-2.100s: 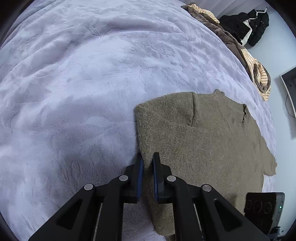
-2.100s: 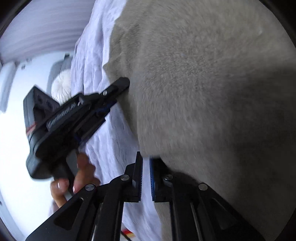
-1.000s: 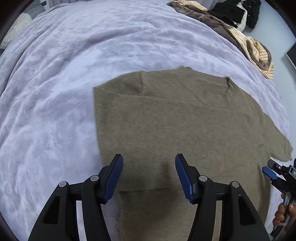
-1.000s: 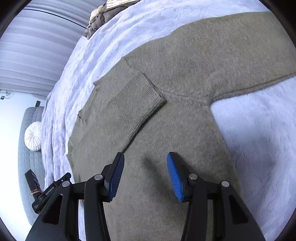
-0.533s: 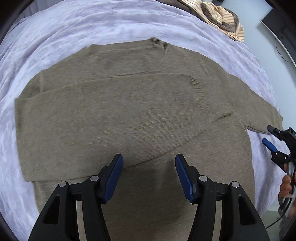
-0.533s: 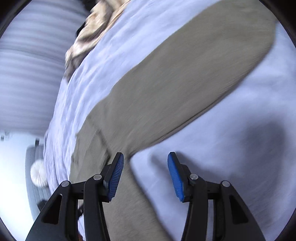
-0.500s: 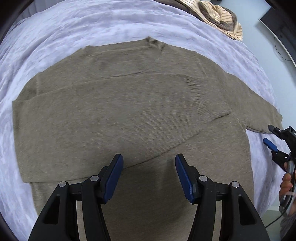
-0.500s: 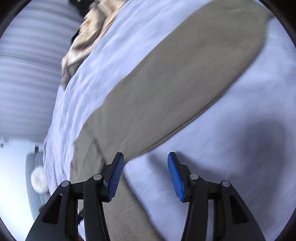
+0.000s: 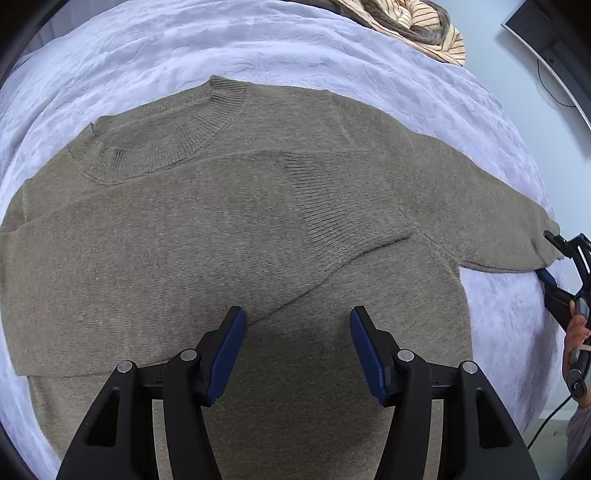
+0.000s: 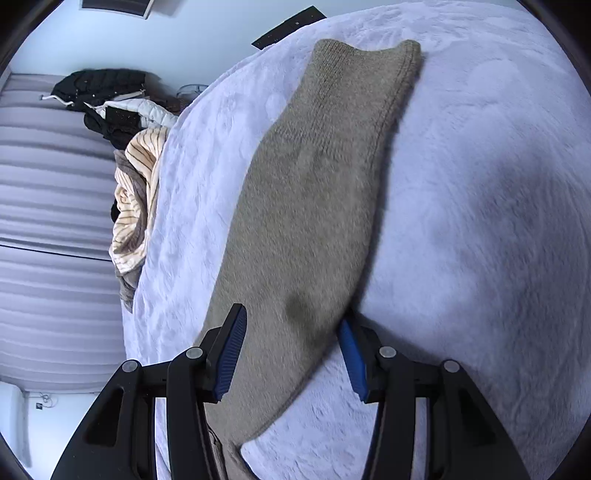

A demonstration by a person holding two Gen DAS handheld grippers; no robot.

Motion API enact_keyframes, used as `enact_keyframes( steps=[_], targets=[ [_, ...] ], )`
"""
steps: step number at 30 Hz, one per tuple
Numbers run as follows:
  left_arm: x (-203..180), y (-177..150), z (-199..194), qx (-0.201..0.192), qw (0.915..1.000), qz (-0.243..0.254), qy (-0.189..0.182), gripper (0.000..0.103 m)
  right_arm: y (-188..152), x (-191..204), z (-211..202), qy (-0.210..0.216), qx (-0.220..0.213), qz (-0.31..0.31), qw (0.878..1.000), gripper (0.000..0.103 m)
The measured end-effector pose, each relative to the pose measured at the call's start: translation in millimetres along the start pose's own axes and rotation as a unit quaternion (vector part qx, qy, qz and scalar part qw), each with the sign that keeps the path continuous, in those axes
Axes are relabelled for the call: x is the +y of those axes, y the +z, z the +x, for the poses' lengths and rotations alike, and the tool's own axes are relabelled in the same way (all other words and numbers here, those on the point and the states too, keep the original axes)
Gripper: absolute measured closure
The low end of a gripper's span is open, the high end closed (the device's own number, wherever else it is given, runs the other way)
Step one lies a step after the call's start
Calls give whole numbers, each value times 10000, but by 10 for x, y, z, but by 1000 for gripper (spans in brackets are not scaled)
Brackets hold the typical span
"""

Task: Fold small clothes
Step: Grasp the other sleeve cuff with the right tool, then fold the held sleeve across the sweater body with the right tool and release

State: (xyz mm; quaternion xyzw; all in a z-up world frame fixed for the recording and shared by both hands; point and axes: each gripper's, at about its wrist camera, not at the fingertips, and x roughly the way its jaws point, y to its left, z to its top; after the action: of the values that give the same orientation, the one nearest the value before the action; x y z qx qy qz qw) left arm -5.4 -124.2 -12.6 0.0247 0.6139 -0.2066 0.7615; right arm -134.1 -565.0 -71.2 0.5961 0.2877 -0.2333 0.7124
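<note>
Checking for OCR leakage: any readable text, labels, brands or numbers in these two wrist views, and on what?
None readable.
Olive sweater: no tag or print in view.
Striped garment: stripes only, no lettering.
Dark panel on the wall: faint specks, too small to read.
Left hand-held gripper and right hand-held gripper: no markings visible.

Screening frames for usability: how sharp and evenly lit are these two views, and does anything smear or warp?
Left wrist view: sharp, the sweater knit ribs legible, soft even light, a faint shadow between the fingers, strong fisheye bowing of the bedspread.
Right wrist view: motion smear on the sleeve, a broad soft shadow at the right.
</note>
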Motion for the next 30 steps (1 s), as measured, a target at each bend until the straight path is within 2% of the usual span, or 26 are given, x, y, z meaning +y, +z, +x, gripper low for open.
enact_keyframes(
  steps=[2,3,4,5,8,12,17,21,24,26,28,30],
  targets=[
    [9,-4,-5,-5,10000,-6,-25,43,-7,11,47,238,84,141,9996,50],
    [28,-7,-18,-10,10000,-33,-60,43,1,-13,40,370,143,207,9990,55],
    [43,-17,-28,-16,10000,-50,-84,43,3,-13,65,522,206,279,9980,77],
    [75,-32,-47,-26,9999,-71,-99,43,-1,-2,97,638,296,335,9970,96],
    [194,-80,-139,-94,9998,-153,-84,43,-54,136,129,1011,406,276,9937,96],
    [383,-110,-241,-221,9991,-345,-76,43,-203,587,181,1483,719,-272,9860,96],
    [705,-170,-397,-429,9968,-676,-27,43,-693,1435,347,1991,1347,-1424,9602,96],
    [1063,-261,-545,-626,9927,-1028,107,43,-1456,2173,515,2191,1969,-2779,9143,96],
    [1351,-347,-629,-709,9882,-1343,219,43,-2203,2519,703,2101,2480,-3704,8701,96],
    [1524,-403,-650,-706,9848,-1556,305,43,-2759,2581,906,1829,2875,-4197,8413,96],
    [1706,-496,-672,-678,9816,-1742,386,43,-3237,2503,1138,1412,3239,-4534,8183,96],
    [1875,-602,-693,-665,9789,-1881,441,43,-3540,2351,1359,944,3457,-4702,8065,95]
  ],
)
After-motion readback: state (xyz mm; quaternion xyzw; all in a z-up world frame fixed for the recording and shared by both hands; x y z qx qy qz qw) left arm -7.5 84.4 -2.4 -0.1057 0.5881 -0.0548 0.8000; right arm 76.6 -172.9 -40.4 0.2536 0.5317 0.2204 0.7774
